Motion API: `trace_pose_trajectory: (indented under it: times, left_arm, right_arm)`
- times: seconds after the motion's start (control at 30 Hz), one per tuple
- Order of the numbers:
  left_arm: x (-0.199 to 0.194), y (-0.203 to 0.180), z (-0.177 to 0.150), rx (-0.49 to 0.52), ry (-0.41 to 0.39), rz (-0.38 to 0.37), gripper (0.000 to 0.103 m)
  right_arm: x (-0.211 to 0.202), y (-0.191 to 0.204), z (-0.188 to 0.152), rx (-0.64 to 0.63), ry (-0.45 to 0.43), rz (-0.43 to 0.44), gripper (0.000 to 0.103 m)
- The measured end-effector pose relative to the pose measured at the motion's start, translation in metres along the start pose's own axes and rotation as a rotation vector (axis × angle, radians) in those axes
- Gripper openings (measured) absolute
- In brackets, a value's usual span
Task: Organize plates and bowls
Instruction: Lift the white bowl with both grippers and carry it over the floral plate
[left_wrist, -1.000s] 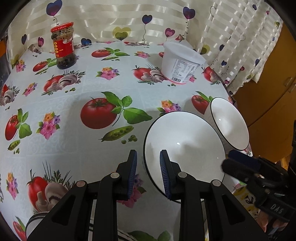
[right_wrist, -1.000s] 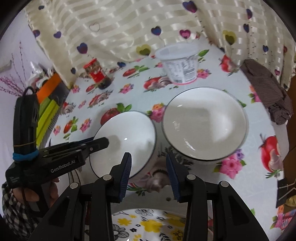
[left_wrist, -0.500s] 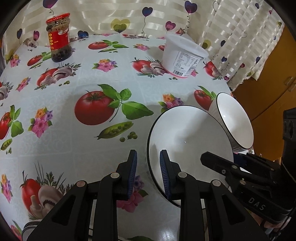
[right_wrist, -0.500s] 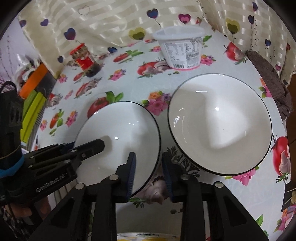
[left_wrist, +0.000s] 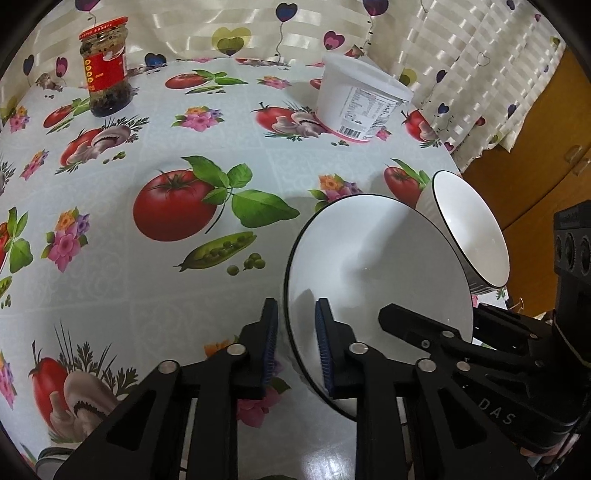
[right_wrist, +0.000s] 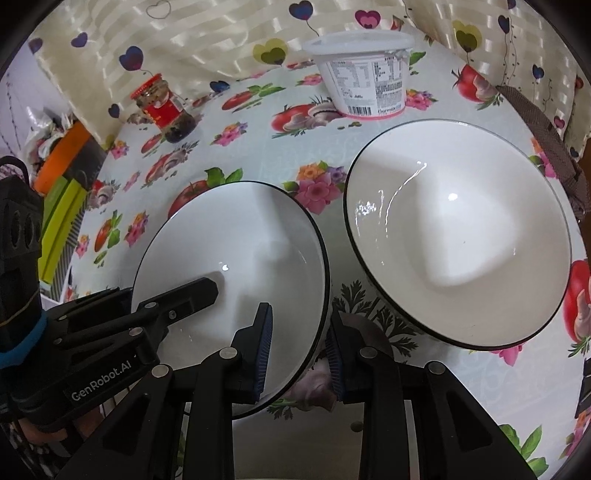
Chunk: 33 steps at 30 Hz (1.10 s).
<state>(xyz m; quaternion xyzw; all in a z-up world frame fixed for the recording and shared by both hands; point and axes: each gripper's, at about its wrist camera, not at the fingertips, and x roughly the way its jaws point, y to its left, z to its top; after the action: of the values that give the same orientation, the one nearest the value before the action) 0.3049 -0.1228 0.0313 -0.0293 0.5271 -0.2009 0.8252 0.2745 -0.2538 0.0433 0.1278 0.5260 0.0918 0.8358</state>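
Bowl (left_wrist: 376, 266) with a black rim sits on the tablecloth (left_wrist: 147, 280), its near wall between both grippers' fingers. Left gripper (left_wrist: 295, 343) jaws are closing astride the rim; pad contact looks likely, not certain. Right gripper (right_wrist: 297, 347) straddles the opposite rim, apparently gripping. Second bowl (right_wrist: 458, 236) stands just beyond the right finger.

A table (left_wrist: 110, 295) under a tablecloth (left_wrist: 280, 155) printed with tomatoes, mushrooms, peas and flowers carries two white, black-rimmed bowls, the left bowl (right_wrist: 236, 251) just beside the right bowl (right_wrist: 458, 236). Farther back stand a white plastic tub (right_wrist: 364, 74) (barcode label facing forward) and a red-lidded jar (left_wrist: 105, 74), well apart.
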Motion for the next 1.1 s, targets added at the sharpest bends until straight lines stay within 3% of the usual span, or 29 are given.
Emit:
trace_pose_trajectory:
  times: [0.57, 1.1]
  left_arm:
    - [-0.012, 0.0, -0.001, -0.017, -0.035, -0.001, 0.017]
    - [-0.048, -0.016, -0.01, -0.005, -0.084, -0.025, 0.017]
  right_arm:
    - [-0.002, -0.001, -0.002, 0.048, 0.005, -0.001, 0.019]
    - [-0.049, 0.007, -0.008, 0.064, -0.064, 0.03, 0.019]
